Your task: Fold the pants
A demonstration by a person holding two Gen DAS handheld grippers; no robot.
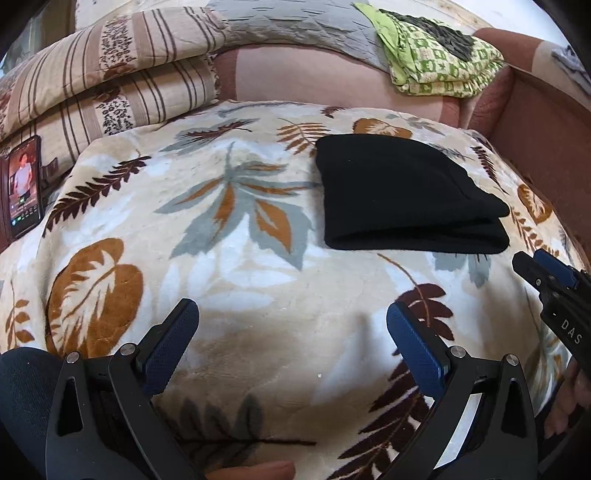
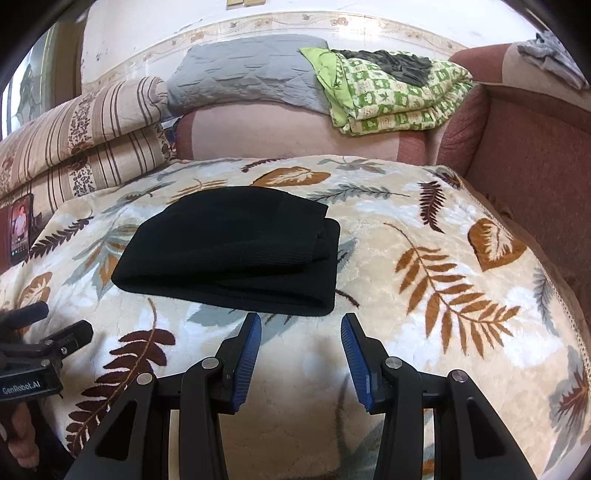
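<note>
Though folded, pants (image 2: 229, 254) thick, ribbed.

A plush cream blanket (image 2: 369, 369) printed with brown, orange and grey leaves covers the seat of a reddish-brown sofa (image 2: 532, 177), whose padded arm rises on the right and whose pale pink back runs behind. Along that back lie folded bedding — a beige striped quilt (image 2: 85, 136) on the left, a grey quilted cover (image 2: 243, 70) in the middle, a green-checked quilt (image 2: 391, 96) on the right. Behind stands a whitish wall (image 2: 155, 26) with a patterned border strip, in soft daylight.
</note>
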